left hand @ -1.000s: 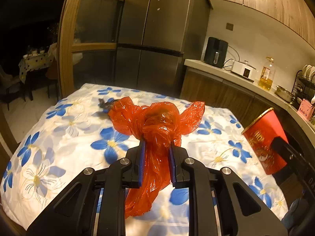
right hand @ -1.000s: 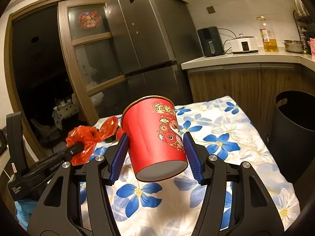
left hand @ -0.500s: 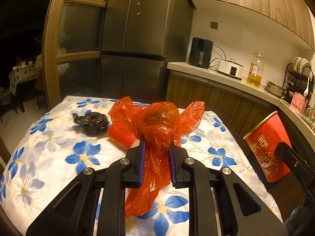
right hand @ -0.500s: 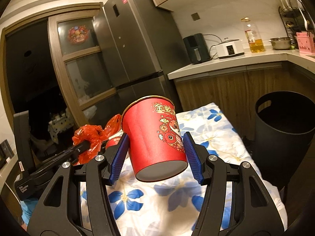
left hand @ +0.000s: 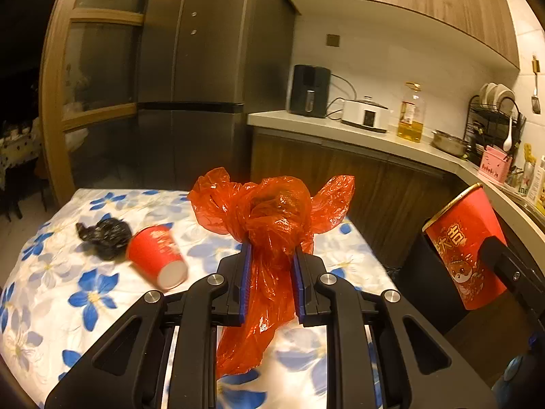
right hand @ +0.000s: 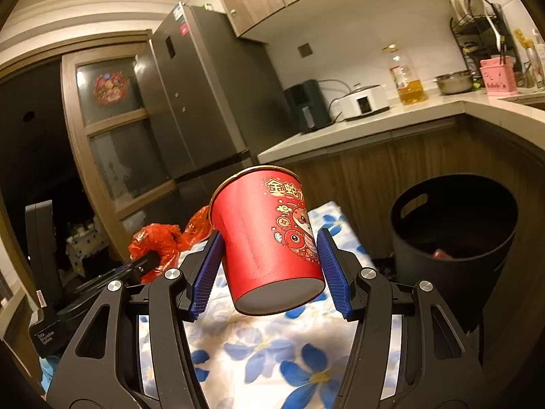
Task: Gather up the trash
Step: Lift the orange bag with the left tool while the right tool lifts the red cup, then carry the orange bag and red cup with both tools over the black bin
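While floral tablecloth (left hand: 68,293) lies, black bin (right hand: 453,235), fridge (left hand: 204,68)

Both views swing right: the bin (right hand: 453,238) now sits fuller in the right view, and a second cup (left hand: 157,255) beside the black wad (left hand: 104,235) shows on the table (left hand: 51,289).

Home kitchen, evening light. Tall steel fridge (left hand: 204,78) by a wood-framed glass door (left hand: 98,102), wood wall cabinets (left hand: 402,3), L-shaped counter (right hand: 374,129) holding an air fryer (left hand: 309,91), white cooker (left hand: 365,115), oil bottle (left hand: 411,113), steel bowl (right hand: 454,82), dish rack (left hand: 494,119), pink utensil holder (right hand: 496,77). Table under a blue floral cloth (left hand: 68,289); black bin (right hand: 453,238) beside it.
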Motion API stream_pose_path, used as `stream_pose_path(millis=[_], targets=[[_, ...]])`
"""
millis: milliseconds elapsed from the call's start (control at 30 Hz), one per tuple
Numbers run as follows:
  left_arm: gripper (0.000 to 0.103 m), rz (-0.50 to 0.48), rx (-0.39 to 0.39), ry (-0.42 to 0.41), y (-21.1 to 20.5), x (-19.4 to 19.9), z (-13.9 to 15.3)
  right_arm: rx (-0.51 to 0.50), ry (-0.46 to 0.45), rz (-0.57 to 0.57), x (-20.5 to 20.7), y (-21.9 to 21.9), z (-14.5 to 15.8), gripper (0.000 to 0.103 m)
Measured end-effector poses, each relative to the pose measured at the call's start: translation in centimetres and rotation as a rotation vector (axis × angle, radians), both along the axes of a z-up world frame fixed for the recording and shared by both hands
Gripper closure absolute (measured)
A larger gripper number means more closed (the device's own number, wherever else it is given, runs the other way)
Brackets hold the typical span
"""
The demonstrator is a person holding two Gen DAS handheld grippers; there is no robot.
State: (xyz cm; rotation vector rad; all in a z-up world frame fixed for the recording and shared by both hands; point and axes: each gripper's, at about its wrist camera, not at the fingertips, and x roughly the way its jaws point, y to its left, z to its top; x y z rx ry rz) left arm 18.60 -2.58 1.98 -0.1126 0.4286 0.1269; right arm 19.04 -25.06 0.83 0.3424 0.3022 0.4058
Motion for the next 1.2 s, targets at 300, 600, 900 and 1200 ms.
stream_pose_path(millis=[300,600,900,1200], targets=[[0.083,-0.077,0.022,-0.013,-4.0,2.3,0.7,0.023,-0.029,-0.09,0.3,-3.8,0.8,0.047],[0.082,-0.156,0.049,-0.022,-8.4,4.2,1.0,0.04,-0.056,-0.172,0.7,-7.4,1.4,0.047],[0.082,-0.24,0.064,-0.036,-12.7,6.0,1.6,0.046,-0.071,-0.254,1.0,-10.7,1.8,0.047],[0.082,-0.328,0.063,-0.053,-17.0,8.2,2.2,0.059,-0.062,-0.34,2.2,-13.7,1.8,0.047]])
